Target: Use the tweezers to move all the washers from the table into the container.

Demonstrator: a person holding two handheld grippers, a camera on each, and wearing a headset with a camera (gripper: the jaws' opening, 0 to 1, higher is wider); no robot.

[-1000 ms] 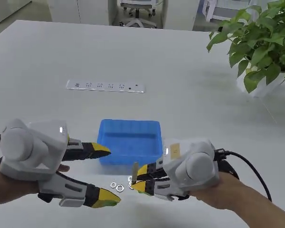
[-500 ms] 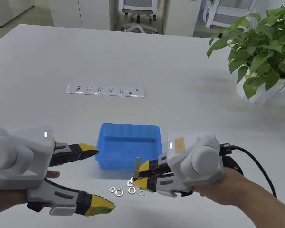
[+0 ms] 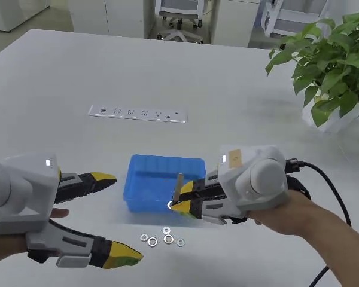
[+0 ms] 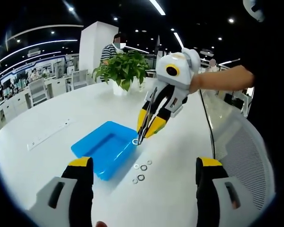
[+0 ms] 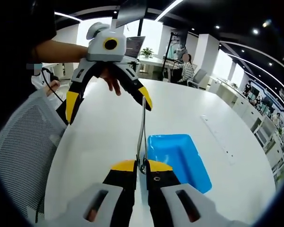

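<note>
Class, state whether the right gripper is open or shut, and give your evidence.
Shut. In the right gripper view, the right gripper has its yellow tips pressed together on the tweezers.

Readable text: none.
Sticker, top of right gripper: yellow, marks too small to read.
Power strip, far left: printing illegible.
</note>
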